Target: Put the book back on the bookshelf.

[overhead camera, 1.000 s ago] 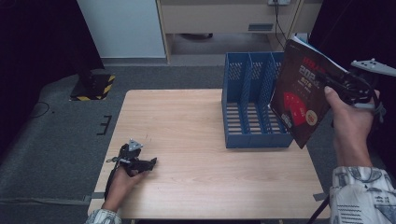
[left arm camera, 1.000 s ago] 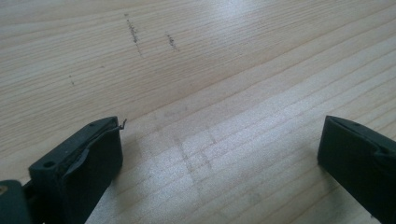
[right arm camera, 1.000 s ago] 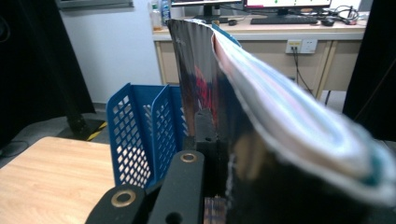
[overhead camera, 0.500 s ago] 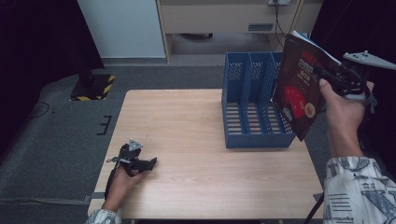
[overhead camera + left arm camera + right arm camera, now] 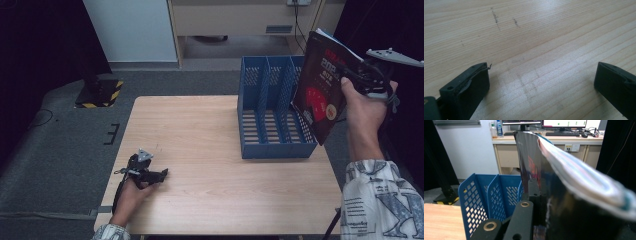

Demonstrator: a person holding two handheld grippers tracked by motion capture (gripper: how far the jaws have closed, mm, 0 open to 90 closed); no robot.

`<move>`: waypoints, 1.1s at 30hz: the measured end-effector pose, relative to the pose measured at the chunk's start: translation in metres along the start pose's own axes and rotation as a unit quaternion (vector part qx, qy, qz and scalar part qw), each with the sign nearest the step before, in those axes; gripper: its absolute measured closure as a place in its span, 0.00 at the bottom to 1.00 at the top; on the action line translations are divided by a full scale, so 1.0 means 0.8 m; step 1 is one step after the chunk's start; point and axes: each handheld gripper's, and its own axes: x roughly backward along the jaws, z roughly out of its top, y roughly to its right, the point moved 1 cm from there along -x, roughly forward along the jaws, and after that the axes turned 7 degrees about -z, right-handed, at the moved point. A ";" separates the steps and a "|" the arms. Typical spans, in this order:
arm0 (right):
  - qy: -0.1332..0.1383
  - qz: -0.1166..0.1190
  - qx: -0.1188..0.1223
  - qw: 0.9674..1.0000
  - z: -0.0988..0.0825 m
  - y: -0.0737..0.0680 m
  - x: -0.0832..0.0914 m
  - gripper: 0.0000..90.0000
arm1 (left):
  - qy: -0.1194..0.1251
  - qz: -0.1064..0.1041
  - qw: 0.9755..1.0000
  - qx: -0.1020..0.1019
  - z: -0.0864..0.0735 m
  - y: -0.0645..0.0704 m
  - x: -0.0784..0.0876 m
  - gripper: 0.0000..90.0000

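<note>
Well left of the rack (image 5: 276, 117), the left gripper (image 5: 161, 174) rested on the table (image 5: 200, 125), jaws apart and empty. Above the rack's right edge, the right gripper (image 5: 347, 76) clamped a magazine (image 5: 320, 95). Held by one edge, it might sag or catch a divider going in.

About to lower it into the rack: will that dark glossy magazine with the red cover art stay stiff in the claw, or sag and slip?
The dark glossy magazine will probably flex: in the right gripper view its pages bow and fan apart. Its shiny cover may slide, though the right claw is shut on it near one edge. Loose corners could catch a divider of the blue perforated plastic file rack.
</note>
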 end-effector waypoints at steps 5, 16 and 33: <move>0.004 -0.003 -0.012 1.000 0.000 0.005 -0.010 0.97 | 0.000 0.001 1.000 0.001 0.000 0.000 0.000 0.00; 0.006 -0.011 -0.015 1.000 -0.004 0.001 -0.034 0.97 | 0.000 0.002 1.000 0.001 0.000 0.000 0.000 0.00; 0.017 -0.015 -0.010 1.000 -0.017 -0.023 -0.060 0.97 | 0.000 0.003 1.000 0.003 0.001 0.001 -0.001 0.00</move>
